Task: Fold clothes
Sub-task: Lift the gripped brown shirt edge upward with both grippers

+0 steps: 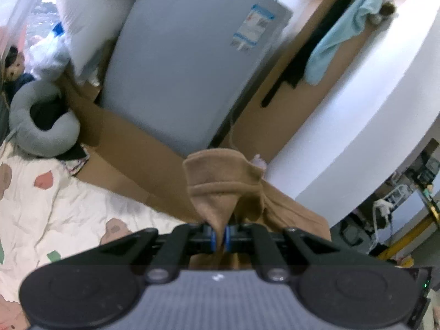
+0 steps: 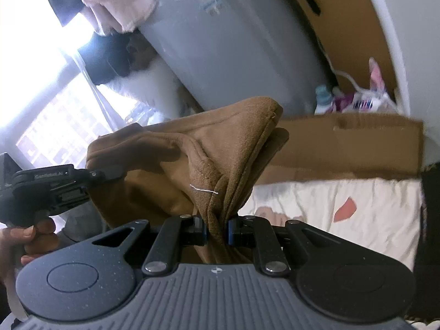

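A brown fleece garment [image 1: 222, 181] hangs bunched in the air above the bed. My left gripper [image 1: 219, 238] is shut on a thin pinch of its edge between the blue pads. In the right wrist view the same brown garment [image 2: 198, 148] bulges up from my right gripper [image 2: 217, 232], which is shut on a thicker fold of it. The left gripper [image 2: 90, 174], held by a hand [image 2: 19, 239], shows at the left of that view with its fingers in the cloth. The lower part of the garment is hidden below both grippers.
A white bedsheet [image 1: 55, 206] with pink and green patches lies below. A grey appliance [image 1: 187, 63] stands behind flat cardboard [image 2: 343, 143]. A grey neck pillow [image 1: 41, 126] sits at the left. A light blue towel [image 1: 343, 33] hangs on a brown door; a window [image 2: 35, 68] glares.
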`<action>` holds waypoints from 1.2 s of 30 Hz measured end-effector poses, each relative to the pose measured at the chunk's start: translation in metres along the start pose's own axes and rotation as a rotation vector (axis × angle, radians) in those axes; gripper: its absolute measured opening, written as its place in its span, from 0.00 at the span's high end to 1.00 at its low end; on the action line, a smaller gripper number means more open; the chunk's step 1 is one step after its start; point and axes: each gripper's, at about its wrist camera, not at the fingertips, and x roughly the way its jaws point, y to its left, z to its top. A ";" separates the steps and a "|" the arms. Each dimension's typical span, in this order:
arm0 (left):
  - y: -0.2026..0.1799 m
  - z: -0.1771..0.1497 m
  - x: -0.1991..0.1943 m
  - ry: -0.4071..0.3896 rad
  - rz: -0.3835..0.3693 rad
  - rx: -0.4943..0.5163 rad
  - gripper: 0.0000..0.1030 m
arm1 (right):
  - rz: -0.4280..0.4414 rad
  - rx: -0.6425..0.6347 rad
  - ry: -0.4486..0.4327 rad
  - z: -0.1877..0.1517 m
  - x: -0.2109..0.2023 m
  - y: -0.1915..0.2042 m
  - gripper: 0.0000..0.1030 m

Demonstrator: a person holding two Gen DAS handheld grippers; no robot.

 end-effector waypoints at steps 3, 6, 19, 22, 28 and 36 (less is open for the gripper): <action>-0.018 0.008 -0.017 -0.013 -0.019 -0.013 0.94 | 0.003 -0.003 -0.020 0.016 -0.021 0.012 0.88; -0.034 0.016 -0.034 -0.024 -0.034 -0.029 0.94 | 0.002 -0.019 -0.039 0.032 -0.045 0.027 0.88; -0.102 0.037 -0.106 -0.091 -0.082 0.012 0.94 | -0.041 -0.130 -0.137 0.076 -0.143 0.099 0.88; -0.110 0.039 -0.111 -0.092 -0.107 -0.001 0.94 | -0.053 -0.140 -0.151 0.084 -0.162 0.110 0.88; -0.130 0.040 -0.115 -0.088 -0.147 0.002 0.94 | -0.068 -0.175 -0.182 0.091 -0.194 0.116 0.88; -0.149 0.025 -0.091 -0.038 -0.258 0.010 0.94 | -0.115 -0.153 -0.204 0.079 -0.226 0.088 0.88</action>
